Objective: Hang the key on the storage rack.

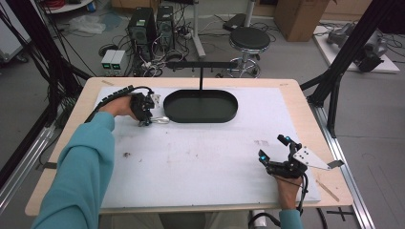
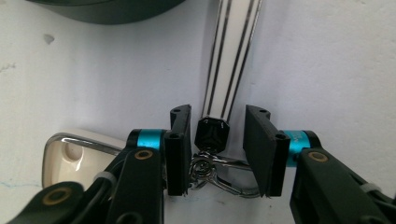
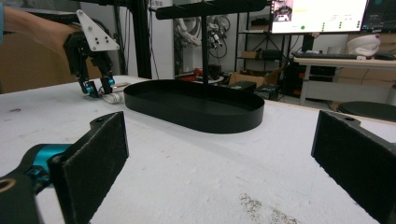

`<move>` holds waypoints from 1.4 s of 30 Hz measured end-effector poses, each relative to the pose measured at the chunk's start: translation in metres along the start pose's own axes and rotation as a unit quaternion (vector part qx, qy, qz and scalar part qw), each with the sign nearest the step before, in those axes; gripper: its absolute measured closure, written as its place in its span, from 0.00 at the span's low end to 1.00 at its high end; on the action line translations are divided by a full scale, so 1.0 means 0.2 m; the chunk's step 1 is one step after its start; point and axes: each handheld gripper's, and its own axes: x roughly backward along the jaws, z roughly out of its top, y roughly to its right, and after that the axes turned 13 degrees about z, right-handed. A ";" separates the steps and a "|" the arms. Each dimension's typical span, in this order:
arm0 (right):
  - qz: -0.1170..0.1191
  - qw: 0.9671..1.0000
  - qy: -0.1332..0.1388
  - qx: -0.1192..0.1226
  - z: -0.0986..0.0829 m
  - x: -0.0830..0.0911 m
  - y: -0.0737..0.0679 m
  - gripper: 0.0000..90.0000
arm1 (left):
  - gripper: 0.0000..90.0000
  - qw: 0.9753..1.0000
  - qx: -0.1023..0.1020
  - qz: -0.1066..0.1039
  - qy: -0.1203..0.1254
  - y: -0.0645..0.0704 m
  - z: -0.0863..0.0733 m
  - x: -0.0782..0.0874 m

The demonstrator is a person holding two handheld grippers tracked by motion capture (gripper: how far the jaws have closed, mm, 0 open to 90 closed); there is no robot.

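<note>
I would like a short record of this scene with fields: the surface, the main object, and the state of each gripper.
surface: white mat on a wooden table
main object: black oval tray with an upright post and crossbar
small item: white striped strap with a metal clasp, left of the tray
left gripper: open, jaws either side of the clasp
right gripper: open, holds nothing

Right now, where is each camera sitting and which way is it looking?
High view: above the person's side, looking forward and down on the table; both forearms, the left gripper and the right gripper show.
Left gripper view: rides the left gripper, looking down between its jaws at a striped strap with a metal clasp.
Right gripper view: rides the right gripper, low over the table, facing the black tray.
Shared: the high view and right gripper view both show the tray and left gripper.
</note>
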 end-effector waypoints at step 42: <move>0.000 1.000 0.001 0.000 0.00 0.00 0.00 0.04 | 0.82 0.999 0.004 0.026 0.020 0.02 0.01 0.06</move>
